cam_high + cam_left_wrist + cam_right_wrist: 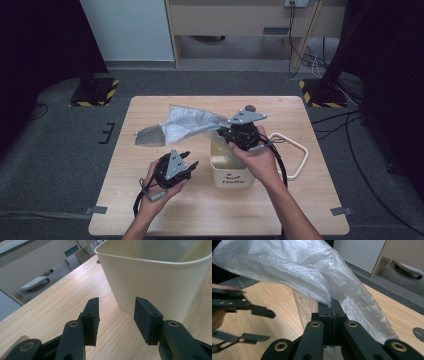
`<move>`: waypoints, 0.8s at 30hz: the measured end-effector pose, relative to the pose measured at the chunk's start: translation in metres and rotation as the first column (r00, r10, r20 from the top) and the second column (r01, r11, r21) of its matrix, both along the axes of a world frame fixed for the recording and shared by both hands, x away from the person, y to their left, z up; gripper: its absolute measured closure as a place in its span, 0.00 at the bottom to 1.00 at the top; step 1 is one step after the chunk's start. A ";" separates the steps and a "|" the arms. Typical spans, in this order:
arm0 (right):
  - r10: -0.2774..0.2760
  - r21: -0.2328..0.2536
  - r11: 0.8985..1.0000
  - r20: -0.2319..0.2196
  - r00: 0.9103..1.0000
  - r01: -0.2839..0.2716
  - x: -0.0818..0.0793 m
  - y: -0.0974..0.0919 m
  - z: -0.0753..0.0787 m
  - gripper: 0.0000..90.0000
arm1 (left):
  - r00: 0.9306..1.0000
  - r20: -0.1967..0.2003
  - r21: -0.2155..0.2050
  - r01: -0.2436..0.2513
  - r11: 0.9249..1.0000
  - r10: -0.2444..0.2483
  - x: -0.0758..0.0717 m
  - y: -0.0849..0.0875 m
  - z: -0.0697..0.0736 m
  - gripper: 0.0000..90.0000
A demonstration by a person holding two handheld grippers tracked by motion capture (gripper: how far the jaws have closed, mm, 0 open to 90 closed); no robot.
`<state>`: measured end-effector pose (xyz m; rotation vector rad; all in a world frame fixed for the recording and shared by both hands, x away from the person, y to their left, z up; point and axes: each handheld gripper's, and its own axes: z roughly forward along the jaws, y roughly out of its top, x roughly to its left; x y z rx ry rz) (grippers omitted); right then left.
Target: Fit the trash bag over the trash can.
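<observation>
Counter (165, 210): light wood, carrying every item listed.

Bin (231, 172): cream plastic, upright, open top, dark lettering on the wall facing the near edge; stands a little right of the counter's middle, nearer the near edge than the far one. In the left gripper view its wall (160, 287) rises just beyond the jaws.

Bag (187, 125): thin clear plastic, crumpled, running from the bin's rim up toward the far-left part of the counter, partly lifted off the wood.

Frame (298, 150): cream rounded loop, flat on the counter, right of the bin toward the right edge.

Right gripper (331, 306): above the bin, jaws pressed together on a pinch of the bag (312, 272).

Left gripper (116, 315): left of the bin, low over the counter, jaws partly apart, nothing between them; pads clear of the bin wall.
</observation>
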<state>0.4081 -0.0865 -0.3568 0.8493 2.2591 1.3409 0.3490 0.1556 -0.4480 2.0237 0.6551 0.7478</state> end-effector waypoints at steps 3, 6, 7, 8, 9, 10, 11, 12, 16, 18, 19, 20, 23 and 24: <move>0.010 0.010 1.000 0.001 1.000 -0.010 -0.003 -0.001 0.001 1.00 | 1.000 -0.006 -0.018 -0.024 1.000 0.024 0.008 0.001 -0.001 0.63; 0.025 0.021 0.999 -0.001 1.000 -0.025 -0.006 -0.001 0.000 1.00 | 0.999 -0.009 -0.068 -0.040 0.997 0.039 0.012 0.003 0.002 0.63; 0.033 0.027 0.999 -0.009 0.999 -0.033 -0.007 -0.001 0.000 1.00 | 0.999 -0.010 -0.089 -0.041 0.995 0.040 0.012 0.004 0.004 0.62; 0.040 0.023 0.999 -0.011 0.999 -0.040 -0.008 -0.001 -0.001 1.00 | 0.999 -0.009 -0.113 -0.038 0.993 0.037 0.013 0.004 0.006 0.62; 0.047 0.020 0.999 -0.015 0.999 -0.047 -0.009 -0.001 -0.002 1.00 | 0.999 -0.009 -0.137 -0.040 0.990 0.040 0.012 0.004 0.007 0.62; 0.057 0.016 0.998 -0.020 0.998 -0.057 -0.009 0.000 -0.004 1.00 | 0.999 -0.002 -0.147 -0.039 0.988 0.039 0.012 0.005 0.010 0.61; 0.065 0.013 0.998 -0.026 0.998 -0.064 -0.010 0.000 -0.005 1.00 | 0.999 0.010 -0.151 -0.029 0.988 0.031 0.013 0.005 0.012 0.60; 0.073 0.013 0.997 -0.030 0.997 -0.073 -0.011 0.001 -0.007 1.00 | 1.000 0.015 -0.166 -0.011 0.986 0.014 0.013 0.005 0.014 0.59; 0.090 0.011 0.996 -0.044 0.995 -0.089 -0.012 0.004 -0.012 1.00 | 1.000 0.003 -0.243 -0.026 0.970 0.027 0.007 0.004 0.019 0.54; 0.099 0.017 0.995 -0.049 0.994 -0.099 -0.012 0.005 -0.014 1.00 | 1.000 0.003 -0.267 -0.003 0.964 0.004 0.008 0.004 0.020 0.51; 0.104 0.023 0.994 -0.054 0.993 -0.103 -0.012 0.005 -0.015 1.00 | 1.000 0.006 -0.270 0.008 0.963 -0.007 0.009 0.004 0.021 0.49; 0.107 0.022 0.994 -0.056 0.993 -0.106 -0.012 0.006 -0.016 1.00 | 1.000 0.016 -0.273 0.021 0.962 -0.017 0.010 0.005 0.022 0.49; 0.127 0.034 0.992 -0.064 0.990 -0.125 -0.012 0.008 -0.018 1.00 | 0.999 0.010 -0.329 0.042 0.943 -0.041 0.009 0.004 0.023 0.45; 0.129 0.037 0.991 -0.067 0.989 -0.127 -0.012 0.009 -0.019 1.00 | 0.999 0.014 -0.336 0.049 0.941 -0.047 0.009 0.004 0.024 0.45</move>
